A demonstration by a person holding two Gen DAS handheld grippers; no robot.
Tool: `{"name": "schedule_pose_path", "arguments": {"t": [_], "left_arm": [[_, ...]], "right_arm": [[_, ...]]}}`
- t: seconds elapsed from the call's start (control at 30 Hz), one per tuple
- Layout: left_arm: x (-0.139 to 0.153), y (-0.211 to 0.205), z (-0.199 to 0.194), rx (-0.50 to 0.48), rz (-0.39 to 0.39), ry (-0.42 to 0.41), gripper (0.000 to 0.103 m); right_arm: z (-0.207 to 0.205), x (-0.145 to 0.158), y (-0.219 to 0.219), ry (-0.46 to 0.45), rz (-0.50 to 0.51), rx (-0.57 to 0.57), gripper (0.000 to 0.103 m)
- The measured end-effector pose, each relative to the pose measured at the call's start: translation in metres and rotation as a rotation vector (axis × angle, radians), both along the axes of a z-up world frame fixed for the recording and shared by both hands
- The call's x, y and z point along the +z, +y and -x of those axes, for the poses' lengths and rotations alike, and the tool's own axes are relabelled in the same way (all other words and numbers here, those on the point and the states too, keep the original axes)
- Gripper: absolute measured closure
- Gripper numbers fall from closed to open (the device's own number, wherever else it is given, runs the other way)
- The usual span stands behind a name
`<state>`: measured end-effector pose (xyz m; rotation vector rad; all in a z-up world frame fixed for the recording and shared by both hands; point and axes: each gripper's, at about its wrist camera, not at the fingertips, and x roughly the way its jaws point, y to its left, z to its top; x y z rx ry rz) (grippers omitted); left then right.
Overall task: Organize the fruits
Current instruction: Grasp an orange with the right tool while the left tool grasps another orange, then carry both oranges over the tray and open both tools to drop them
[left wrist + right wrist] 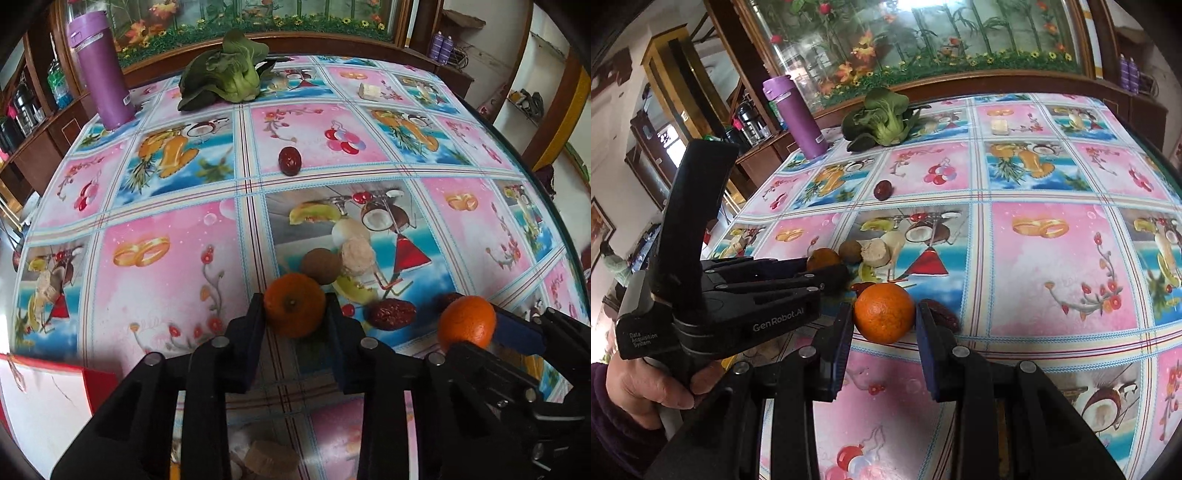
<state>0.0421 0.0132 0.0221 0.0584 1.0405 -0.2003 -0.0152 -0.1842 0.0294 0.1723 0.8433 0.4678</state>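
1. The left gripper (pixel 295 314) is clamped on a tangerine (pixel 294 305), both pads touching its sides, just above the patterned tablecloth (pixel 166 266).
2. The right gripper (pixel 884 317) brackets a second tangerine (pixel 884 313); the left pad touches it, while on the right I cannot tell whether the pad presses or only stands beside it.
3. A hand (pixel 650 384) grips the left tool's handle at the lower left of the right wrist view.
4. Two wrinkled red dates (pixel 392 314) lie between the two tangerines.
5. Just beyond the left tangerine sit a brown round fruit (pixel 321 266) and a pale lump (pixel 357 256), side by side.
6. Farther off, one red date (pixel 290 160) lies alone.
7. At the far edge stand a leafy green vegetable (pixel 229 74) and a purple bottle (pixel 101 70), well apart.
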Motion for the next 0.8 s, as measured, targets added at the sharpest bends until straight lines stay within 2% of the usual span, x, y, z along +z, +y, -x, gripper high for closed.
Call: {"name": "schedule_pose_path", "arguments": {"t": [0.2, 0.43, 0.63, 0.8], "left_arm": [[0.02, 0.008, 0.033, 0.043, 0.021, -0.057, 0.07], [0.051, 0.036, 0.111, 0.14, 0.101, -0.174, 0.07], [0.063, 0.087, 0.175, 0.25, 0.058, -0.226, 0.069], [0.063, 0.132, 0.206, 0.365, -0.003, -0.238, 0.069]], "right_arm": [[0.003, 0.004, 0.002, -0.042, 0.017, -0.007, 0.07], [0.014, 0.017, 0.008, -0.159, 0.029, -0.009, 0.07], [0.033, 0.026, 0.04, -0.2, 0.017, 0.06, 0.07], [0.065, 0.036, 0.104, -0.183, -0.02, 0.21, 0.07]]}}
